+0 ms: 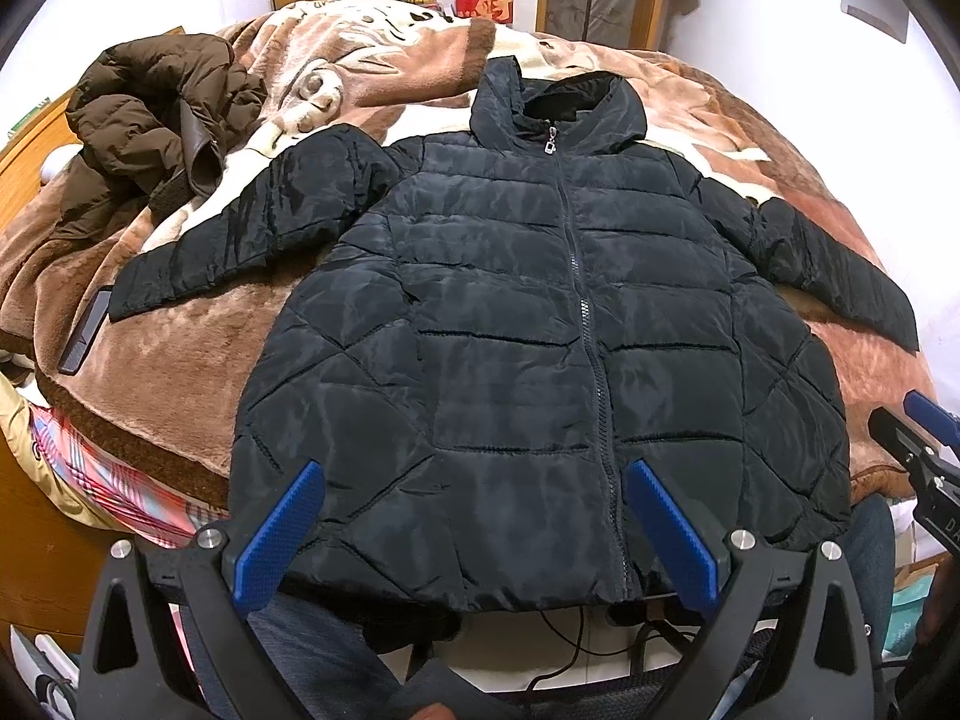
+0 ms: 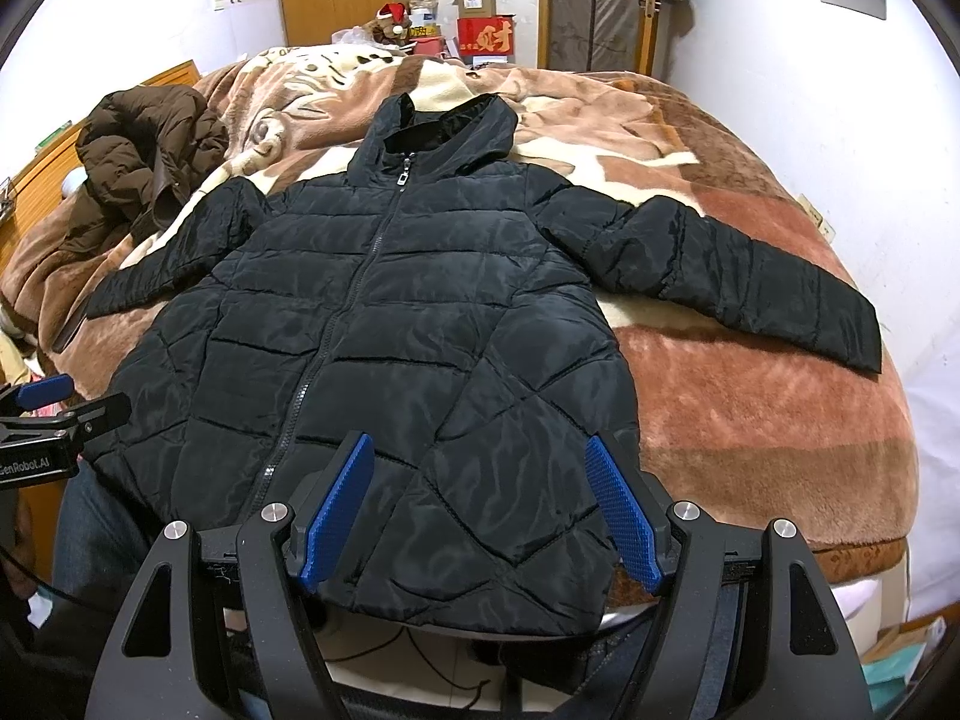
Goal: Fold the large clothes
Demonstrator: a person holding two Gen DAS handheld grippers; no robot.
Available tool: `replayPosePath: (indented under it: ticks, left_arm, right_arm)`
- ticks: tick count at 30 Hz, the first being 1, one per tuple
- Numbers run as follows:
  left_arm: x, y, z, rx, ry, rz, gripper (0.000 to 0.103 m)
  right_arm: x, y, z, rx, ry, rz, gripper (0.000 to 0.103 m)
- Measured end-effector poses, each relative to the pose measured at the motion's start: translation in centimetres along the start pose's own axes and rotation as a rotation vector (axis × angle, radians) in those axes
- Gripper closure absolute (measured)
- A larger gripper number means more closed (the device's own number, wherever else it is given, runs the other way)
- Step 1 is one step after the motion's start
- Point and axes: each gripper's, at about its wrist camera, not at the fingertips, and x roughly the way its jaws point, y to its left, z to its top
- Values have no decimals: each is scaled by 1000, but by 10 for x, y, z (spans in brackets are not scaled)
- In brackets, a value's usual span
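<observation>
A black hooded puffer jacket [image 1: 540, 324] lies flat and zipped, front up, on the bed, with both sleeves spread out to the sides. It also shows in the right wrist view [image 2: 384, 336]. My left gripper [image 1: 474, 474] is open and empty, hovering over the jacket's hem near the zipper. My right gripper [image 2: 480, 450] is open and empty, over the hem's right part. The right gripper shows at the right edge of the left wrist view [image 1: 918, 420]; the left gripper shows at the left edge of the right wrist view [image 2: 60, 402].
A brown puffer coat [image 1: 150, 120] lies crumpled at the bed's far left. A brown and cream plush blanket [image 2: 750, 396] covers the bed. A dark flat device [image 1: 84, 330] lies on the blanket near the left sleeve. Cables [image 1: 564, 636] hang below the bed's near edge.
</observation>
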Motion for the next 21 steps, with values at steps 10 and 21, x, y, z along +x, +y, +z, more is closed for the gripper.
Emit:
replayPosePath:
  ticks: [10,21]
  left_arm:
    - [1,-3,1,3,9,-5,1]
    - [2,-4,0,4,10,-7,1]
  right_arm:
    - [1,0,0,0,1,0,30]
    - [2,0,1,0,2,0,30]
